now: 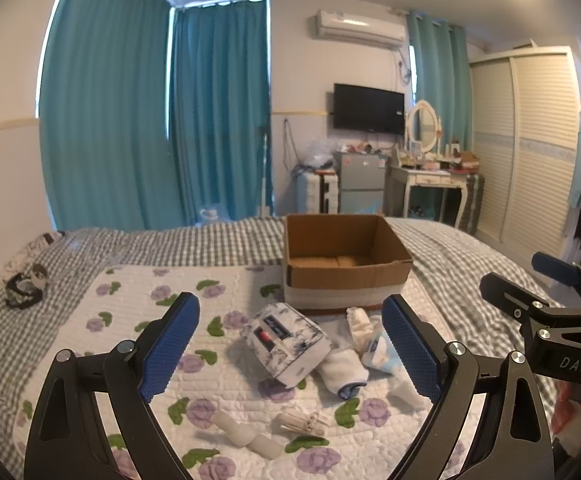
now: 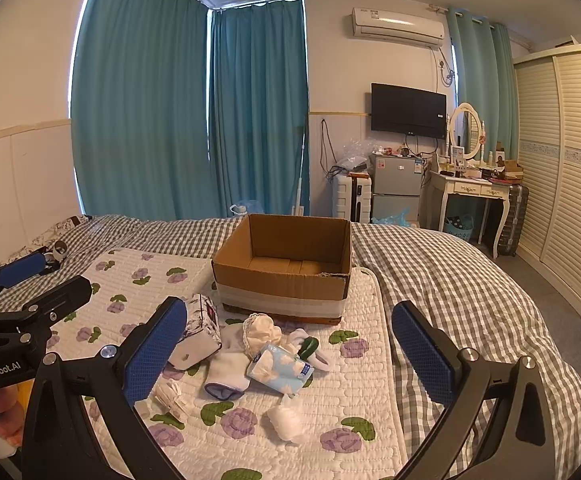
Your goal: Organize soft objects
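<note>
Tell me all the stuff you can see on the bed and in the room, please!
cardboard box: 1, brown, open, on the quilt, nothing visible inside
floral quilt: 1, white with purple flowers, on the bed
checked bedspread: 1, grey and white, under the quilt
tissue box cover: 1, white and blue, in front of the box
tissue pack: 1, light blue, in the pile
rolled sock: 1, white with blue edge, beside the tissue pack
cotton ball: 1, white, near edge of the quilt
curtains: teal, at the windows
TV: 1, black, on the wall
left hand-held gripper: 1, black with blue pads, open
right hand-held gripper: 1, same colours, open
</note>
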A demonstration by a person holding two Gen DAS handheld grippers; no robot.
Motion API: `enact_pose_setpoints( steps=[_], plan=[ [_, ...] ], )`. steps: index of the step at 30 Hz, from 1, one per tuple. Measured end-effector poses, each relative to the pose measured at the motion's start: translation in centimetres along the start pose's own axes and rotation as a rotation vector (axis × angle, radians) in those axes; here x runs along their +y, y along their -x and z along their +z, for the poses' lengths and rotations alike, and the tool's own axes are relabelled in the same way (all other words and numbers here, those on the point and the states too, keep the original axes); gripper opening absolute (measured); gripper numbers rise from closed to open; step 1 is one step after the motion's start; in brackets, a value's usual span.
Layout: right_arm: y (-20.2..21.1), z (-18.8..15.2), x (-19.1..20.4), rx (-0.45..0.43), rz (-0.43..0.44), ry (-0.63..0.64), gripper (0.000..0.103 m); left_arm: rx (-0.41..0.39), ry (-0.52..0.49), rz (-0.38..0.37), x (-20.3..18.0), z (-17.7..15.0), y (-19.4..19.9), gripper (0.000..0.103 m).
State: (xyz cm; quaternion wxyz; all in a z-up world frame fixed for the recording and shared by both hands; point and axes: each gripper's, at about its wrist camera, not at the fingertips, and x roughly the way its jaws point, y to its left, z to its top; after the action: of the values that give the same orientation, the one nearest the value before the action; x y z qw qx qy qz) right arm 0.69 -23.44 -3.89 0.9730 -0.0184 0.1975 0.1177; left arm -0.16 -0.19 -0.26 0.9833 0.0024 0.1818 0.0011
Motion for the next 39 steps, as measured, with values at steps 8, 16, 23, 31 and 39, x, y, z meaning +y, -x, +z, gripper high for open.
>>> enact_pose_setpoints(
  steps=[8,16,23,31,39],
  plan=[
    [0.00,0.01,0.01,0.000,-0.001,0.001,0.103,0.001,0.006,0.000,-0.05,-0.03,0.07,0.094],
    [0.00,0.02,0.02,0.002,0.000,0.001,0.103,0.000,0.003,0.002,0.00,0.03,0.07,0.094],
    [-0.04,-0.03,0.01,0.003,-0.001,0.001,0.103,0.001,0.004,0.000,0.05,0.05,0.08,0.094],
    [-0.05,-0.05,0.00,0.004,-0.001,0.001,0.103,0.001,0.005,-0.001,0.06,0.11,0.08,0.094],
    [-0.06,-0.09,-0.02,0.004,-0.003,-0.001,0.103,0.003,0.003,-0.005,0.06,0.15,0.00,0.094]
  ],
)
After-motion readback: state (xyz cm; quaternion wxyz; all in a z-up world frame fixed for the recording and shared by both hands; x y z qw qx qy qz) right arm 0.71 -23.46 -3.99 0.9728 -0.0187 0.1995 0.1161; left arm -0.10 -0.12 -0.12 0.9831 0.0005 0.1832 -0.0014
